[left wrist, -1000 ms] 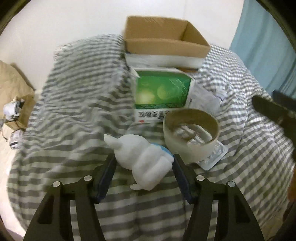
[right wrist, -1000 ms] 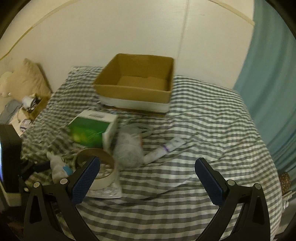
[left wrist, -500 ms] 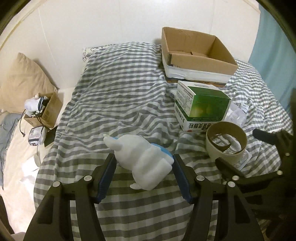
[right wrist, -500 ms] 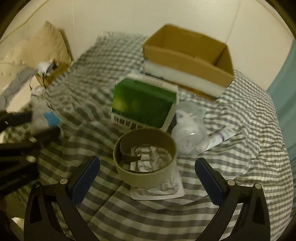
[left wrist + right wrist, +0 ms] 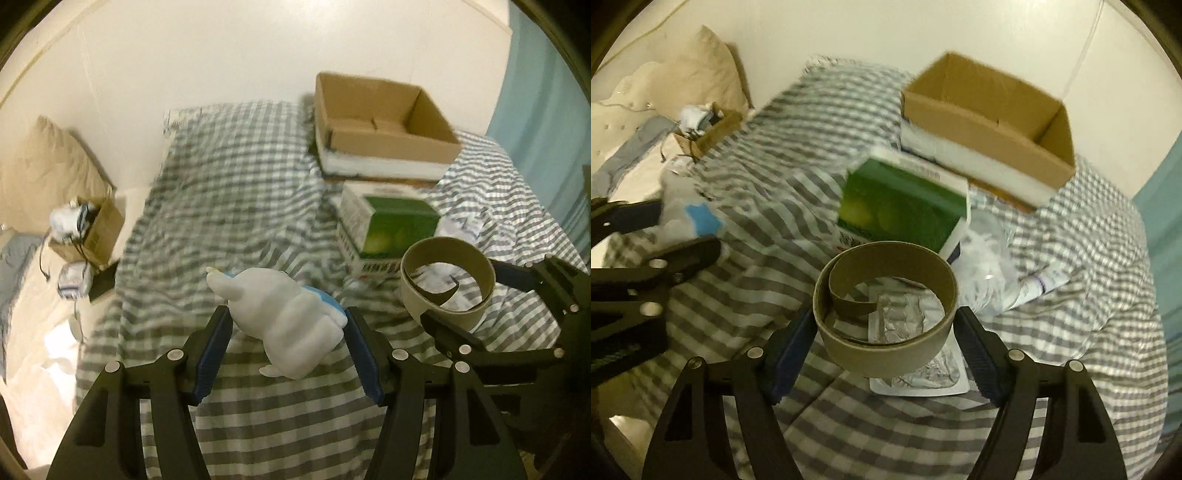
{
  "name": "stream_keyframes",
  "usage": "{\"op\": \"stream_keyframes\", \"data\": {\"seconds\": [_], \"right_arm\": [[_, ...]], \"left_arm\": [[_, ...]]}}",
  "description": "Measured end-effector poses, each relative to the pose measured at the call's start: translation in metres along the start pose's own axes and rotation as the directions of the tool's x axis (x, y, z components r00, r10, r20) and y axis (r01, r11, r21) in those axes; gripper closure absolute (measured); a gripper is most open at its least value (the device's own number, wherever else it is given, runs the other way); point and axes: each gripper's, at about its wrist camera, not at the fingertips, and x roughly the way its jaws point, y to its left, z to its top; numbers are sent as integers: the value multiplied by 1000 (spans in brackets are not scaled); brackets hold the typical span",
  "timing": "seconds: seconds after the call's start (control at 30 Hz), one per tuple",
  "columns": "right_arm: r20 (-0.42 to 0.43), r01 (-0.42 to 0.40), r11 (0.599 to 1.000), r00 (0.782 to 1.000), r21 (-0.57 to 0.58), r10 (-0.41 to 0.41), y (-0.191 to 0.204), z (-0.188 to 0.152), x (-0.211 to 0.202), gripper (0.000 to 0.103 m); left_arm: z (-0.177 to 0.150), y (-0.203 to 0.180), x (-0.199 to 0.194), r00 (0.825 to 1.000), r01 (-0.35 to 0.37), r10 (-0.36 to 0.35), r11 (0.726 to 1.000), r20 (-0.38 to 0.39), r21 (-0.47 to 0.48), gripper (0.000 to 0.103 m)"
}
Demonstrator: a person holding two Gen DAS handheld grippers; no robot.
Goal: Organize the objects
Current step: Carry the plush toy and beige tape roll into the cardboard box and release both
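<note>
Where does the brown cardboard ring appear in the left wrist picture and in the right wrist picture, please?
Left wrist view: the cardboard ring is at the right, between the fingers of the right gripper, in front of the green box.
Right wrist view: the cardboard ring is in the centre, between that gripper's own fingers.
Shared landmark: the open cardboard box lies behind the green box in both.

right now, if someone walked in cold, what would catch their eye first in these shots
Each gripper has something clamped: the left gripper holds a white plush toy with a blue patch, and the right gripper grips a tan cardboard tape ring lifted above the grey-and-white checked bedspread. Behind them a green-and-white carton lies before an open brown cardboard box.
</note>
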Motion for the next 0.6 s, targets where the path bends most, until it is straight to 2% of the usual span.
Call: {"op": "stream_keyframes", "data": {"seconds": [0.13, 0.3, 0.47, 0.6], "right_arm": [[72, 5, 1000, 997, 11, -6, -9, 8, -34, 28], [176, 22, 998, 984, 66, -33, -40, 35, -73, 28], [272, 59, 988, 958, 140, -96, -87, 76, -102, 28], [329, 48, 973, 936, 227, -123, -126, 112, -116, 28]], "left_arm": [[16, -11, -23, 997, -11, 8, 999, 72, 43, 40], [61, -21, -52, 982, -28, 12, 996, 188, 87, 40], [114, -27, -60, 965, -21, -7, 994, 261, 104, 40], [149, -36, -55, 948, -36, -8, 991, 318, 132, 39]]}}
